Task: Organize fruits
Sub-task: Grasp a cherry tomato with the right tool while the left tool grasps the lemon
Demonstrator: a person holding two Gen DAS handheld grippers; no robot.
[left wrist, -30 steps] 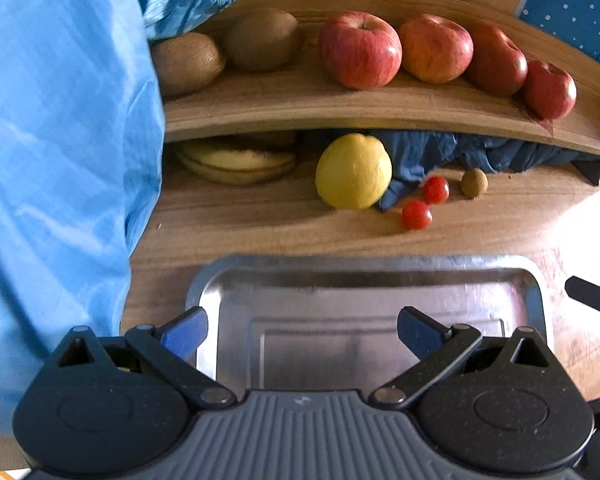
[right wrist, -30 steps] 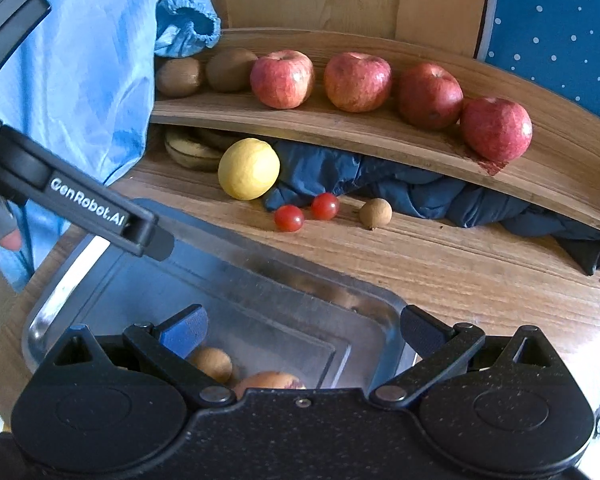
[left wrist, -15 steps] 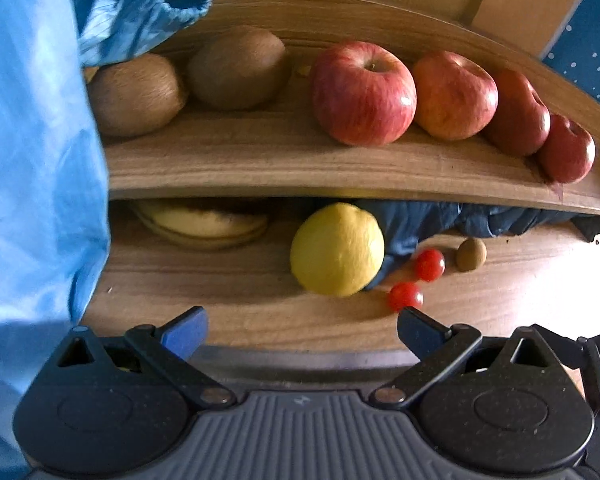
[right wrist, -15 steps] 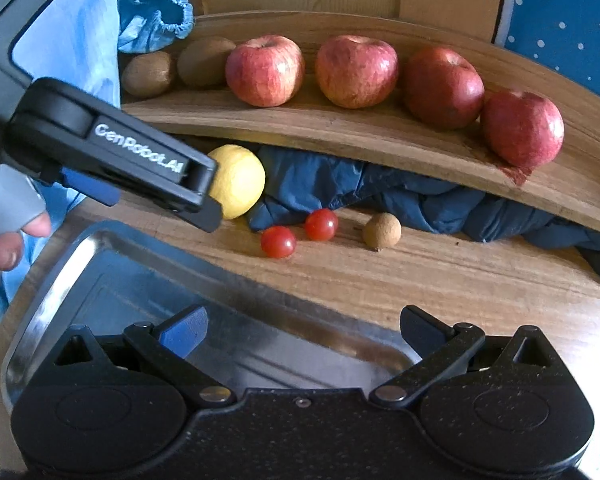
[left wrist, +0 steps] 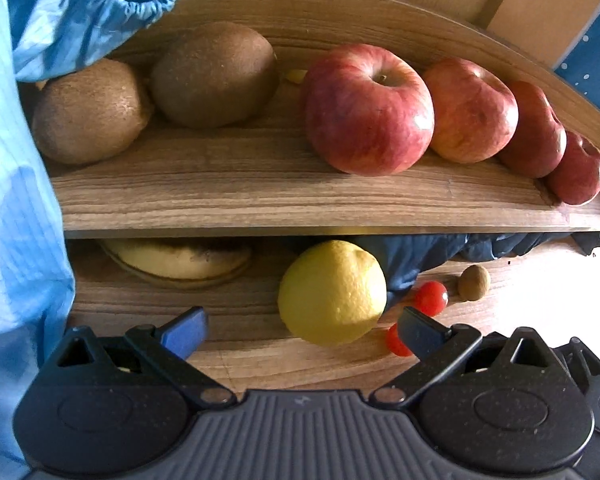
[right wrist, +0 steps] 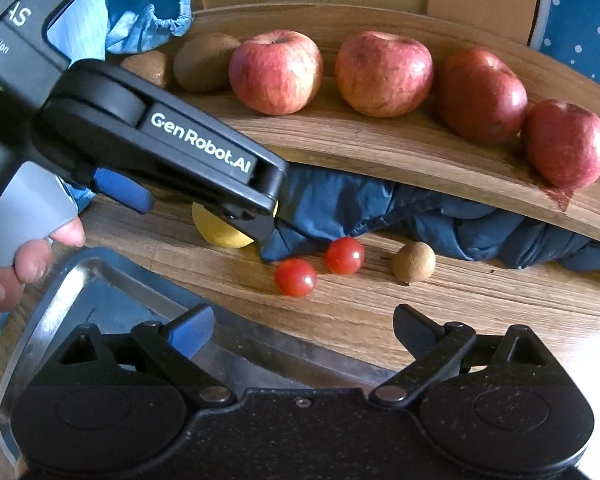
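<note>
We hold the left gripper (left wrist: 300,330) with fingers spread wide, empty, just short of the lemon (left wrist: 332,292) on the counter (left wrist: 236,364) under the shelf (left wrist: 260,196); right gripper (right wrist: 302,328) also gaping, empty, above the metal tray (right wrist: 60,292); two cherry tomatoes (right wrist: 295,277) beside lemon; apples (left wrist: 368,110) on shelf.

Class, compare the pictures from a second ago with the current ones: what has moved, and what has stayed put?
The left tongs have advanced from over the metal tray toward the lemon, which now sits just ahead of their open jaws; nothing is gripped yet. The right tongs moved forward slightly, open and empty. The apples, kiwis, cherry tomatoes and banana have not moved.
</note>
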